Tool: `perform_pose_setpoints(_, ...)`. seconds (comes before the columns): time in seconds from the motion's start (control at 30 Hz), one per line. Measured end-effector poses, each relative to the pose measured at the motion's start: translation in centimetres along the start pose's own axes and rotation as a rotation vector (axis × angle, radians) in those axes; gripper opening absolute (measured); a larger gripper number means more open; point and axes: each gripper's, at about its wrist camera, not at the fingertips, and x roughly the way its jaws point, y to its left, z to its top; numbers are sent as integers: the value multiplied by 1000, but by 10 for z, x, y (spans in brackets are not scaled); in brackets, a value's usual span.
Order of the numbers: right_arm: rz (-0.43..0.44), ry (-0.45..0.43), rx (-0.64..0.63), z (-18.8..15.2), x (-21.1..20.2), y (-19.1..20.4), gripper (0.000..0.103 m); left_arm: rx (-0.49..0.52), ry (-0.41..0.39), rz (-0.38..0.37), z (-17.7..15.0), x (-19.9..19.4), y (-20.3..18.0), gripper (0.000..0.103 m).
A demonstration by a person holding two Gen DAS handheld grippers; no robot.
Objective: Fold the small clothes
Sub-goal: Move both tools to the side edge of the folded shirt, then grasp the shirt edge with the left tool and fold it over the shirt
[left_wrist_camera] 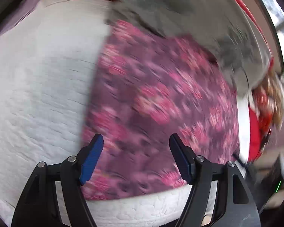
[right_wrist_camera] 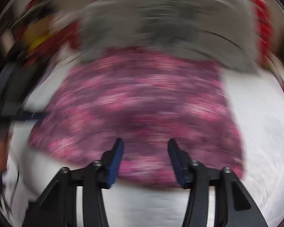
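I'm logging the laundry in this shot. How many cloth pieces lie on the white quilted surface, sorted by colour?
Pink and purple floral: 1, the floral cloth, lying flat.
Grey: 1, the grey garment, behind the floral one.
Total: 2, on the white quilted surface. The red things at the edges are too blurred to count.

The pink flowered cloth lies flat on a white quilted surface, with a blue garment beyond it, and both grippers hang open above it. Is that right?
One slip: the garment beyond the pink flowered cloth is grey, not blue, as the left wrist view shows. The white quilted surface and the open left gripper and right gripper are right.
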Motion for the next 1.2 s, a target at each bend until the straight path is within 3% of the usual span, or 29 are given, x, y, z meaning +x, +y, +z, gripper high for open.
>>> perform_pose_setpoints(0.07,43,20,-121,2,6,39,60,-71,10,-30,10,-4,23,72)
perform_pose_setpoints(0.23,75,67,-449,-9,36,142,61,-174,20,-73,22,-17,73,72)
perform_pose_setpoints(0.33,36,57,-633,-25,54,192,61,-187,16,-77,25,-23,87,72)
perform_pose_setpoints(0.47,-58,-5,-746,-29,80,230,63,-173,26,-65,32,-20,91,72)
perform_pose_setpoints(0.53,-127,-88,-777,-30,87,245,67,-165,36,-70,37,-18,94,72)
perform_pose_setpoints(0.63,-241,-175,-806,-28,99,259,63,-157,61,-85,46,-13,94,72)
perform_pose_setpoints(0.7,-289,-204,-800,-23,107,263,45,-152,79,-104,51,-8,91,72)
perform_pose_setpoints(0.73,-299,-201,-796,-21,109,262,20,-146,90,-125,54,-5,88,72)
perform_pose_setpoints(0.77,-308,-187,-794,-16,114,261,8,-141,101,-142,57,-2,85,72)
perform_pose_setpoints(0.97,-277,-302,-734,-5,83,243,6,-119,151,-230,73,21,58,72)
perform_pose_setpoints(1.17,-249,-369,-681,8,58,226,5,-48,172,-190,80,38,21,71)
perform_pose_setpoints(1.2,-244,-374,-672,10,56,222,5,-44,157,-186,81,36,16,60)
